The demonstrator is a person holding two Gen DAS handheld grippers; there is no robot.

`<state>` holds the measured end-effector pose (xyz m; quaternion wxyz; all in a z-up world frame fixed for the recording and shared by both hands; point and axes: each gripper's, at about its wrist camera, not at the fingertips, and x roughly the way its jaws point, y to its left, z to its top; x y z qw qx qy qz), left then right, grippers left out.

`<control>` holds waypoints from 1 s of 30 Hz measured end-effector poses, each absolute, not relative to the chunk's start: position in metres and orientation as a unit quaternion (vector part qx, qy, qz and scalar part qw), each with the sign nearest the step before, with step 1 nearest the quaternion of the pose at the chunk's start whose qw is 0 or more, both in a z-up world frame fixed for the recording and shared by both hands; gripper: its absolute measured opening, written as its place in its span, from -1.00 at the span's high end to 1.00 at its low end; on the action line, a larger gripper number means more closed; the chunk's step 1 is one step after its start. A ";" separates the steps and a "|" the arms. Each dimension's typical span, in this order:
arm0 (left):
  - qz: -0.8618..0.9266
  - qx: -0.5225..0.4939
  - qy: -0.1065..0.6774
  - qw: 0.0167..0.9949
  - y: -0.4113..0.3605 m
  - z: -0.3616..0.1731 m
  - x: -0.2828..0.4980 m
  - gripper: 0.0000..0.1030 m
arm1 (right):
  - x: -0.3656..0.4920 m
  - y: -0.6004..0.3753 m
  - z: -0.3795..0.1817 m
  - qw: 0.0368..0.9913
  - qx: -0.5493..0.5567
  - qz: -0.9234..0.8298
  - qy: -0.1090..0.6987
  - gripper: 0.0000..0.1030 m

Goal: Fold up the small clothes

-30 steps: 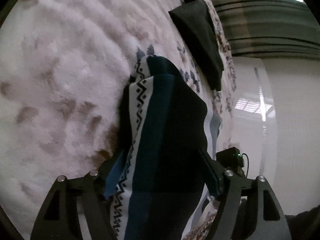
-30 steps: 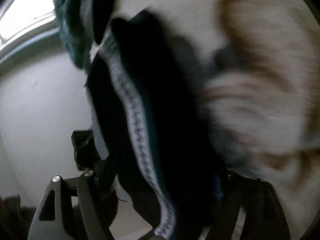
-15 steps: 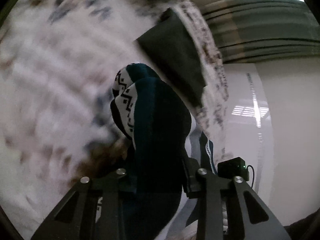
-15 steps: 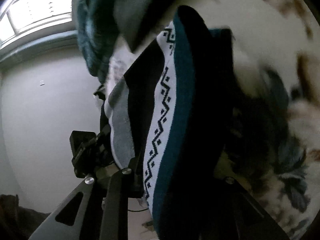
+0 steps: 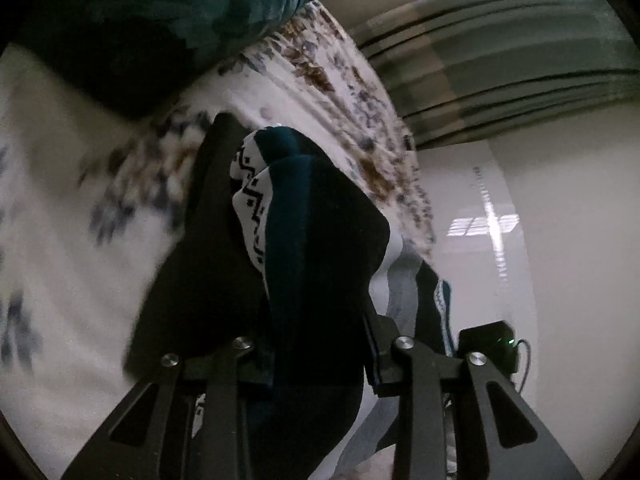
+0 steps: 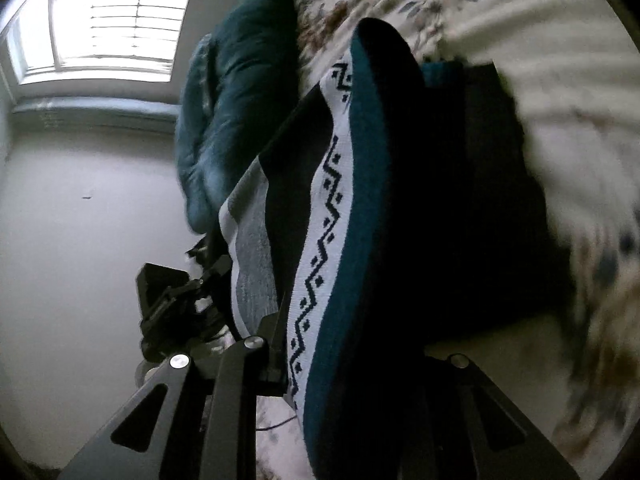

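Between the arms of the left tongs (image 5: pixel 320 360) a patterned knit garment (image 5: pixel 320 240) is pinched, a thick fold of black and teal fabric with a white band of black zigzag along its left edge, rising up and away from the tongs. The jaws stand narrow and press on the cloth from both sides. The right tongs (image 6: pixel 352 364) have hold of the same patterned knit garment (image 6: pixel 360 200), whose teal stripe, white zigzag band, black panel and grey panel run side by side from the jaws up toward the top of the right wrist view; here too the jaws are drawn close on the fabric, though the right-hand finger is mostly buried under dark cloth. In both wrist views the garment is off the bed, held up between the two tongs. Just left of the left tongs and beyond them lies a dark folded cloth (image 5: pixel 208 264) on the floral bedspread (image 5: pixel 60 240), which is white with blue and brown flowers and is blurred in places. Farther ahead of the left tongs, at the top, sits a teal plush blanket (image 5: pixel 180 12), with striped green curtains (image 5: pixel 500 60) off to the right. Left of the right tongs the other gripper's black body (image 6: pixel 172 304) shows against a pale wall, and above that a bright window (image 6: pixel 108 24).
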<state>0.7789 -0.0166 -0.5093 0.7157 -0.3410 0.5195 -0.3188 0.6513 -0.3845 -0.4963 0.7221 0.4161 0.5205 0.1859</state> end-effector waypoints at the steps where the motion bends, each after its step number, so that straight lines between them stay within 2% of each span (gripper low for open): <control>1: -0.318 -0.329 0.528 0.716 -0.022 -0.516 0.794 0.45 | 0.662 -0.399 -0.506 0.719 0.421 0.181 0.522 0.58; 6: -0.320 -0.284 0.551 0.717 -0.036 -0.538 0.829 0.41 | 0.706 -0.410 -0.544 0.715 0.425 0.159 0.531 0.59; 8: -0.318 -0.281 0.563 0.709 -0.038 -0.542 0.835 0.29 | 0.708 -0.412 -0.549 0.716 0.417 0.147 0.540 0.58; 10: -0.319 -0.272 0.571 0.707 -0.039 -0.538 0.834 0.24 | 0.710 -0.416 -0.548 0.719 0.399 0.134 0.552 0.48; 11: -0.312 -0.254 0.574 0.713 -0.039 -0.532 0.830 0.23 | 0.706 -0.418 -0.543 0.723 0.385 0.118 0.562 0.30; 12: -0.306 -0.246 0.573 0.719 -0.040 -0.528 0.830 0.21 | 0.705 -0.419 -0.536 0.729 0.364 0.097 0.571 0.23; 13: -0.295 -0.232 0.570 0.731 -0.040 -0.522 0.828 0.09 | 0.702 -0.420 -0.531 0.737 0.348 0.081 0.574 0.19; 15: -0.254 -0.201 0.558 0.764 -0.037 -0.506 0.822 -0.18 | 0.696 -0.414 -0.514 0.755 0.297 0.033 0.584 -0.15; 16: -0.234 -0.184 0.551 0.780 -0.037 -0.499 0.820 -0.31 | 0.690 -0.411 -0.504 0.768 0.267 0.009 0.582 -0.25; 18: -0.199 -0.153 0.523 0.815 -0.036 -0.479 0.805 -0.33 | 0.681 -0.404 -0.488 0.786 0.208 -0.044 0.581 -0.80; 20: -0.164 -0.115 0.496 0.845 -0.039 -0.462 0.785 -0.71 | 0.666 -0.388 -0.471 0.803 0.130 -0.100 0.573 -1.00; 22: -0.146 -0.080 0.482 0.860 -0.049 -0.447 0.761 -1.00 | 0.651 -0.374 -0.459 0.811 0.083 -0.129 0.565 -1.00; 26: -0.105 -0.022 0.493 0.863 -0.066 -0.436 0.727 -1.00 | 0.620 -0.346 -0.440 0.816 0.034 -0.154 0.556 -1.00; 30: -0.096 -0.010 0.499 0.861 -0.074 -0.418 0.697 -1.00 | 0.584 -0.333 -0.405 0.823 0.021 -0.185 0.536 -1.00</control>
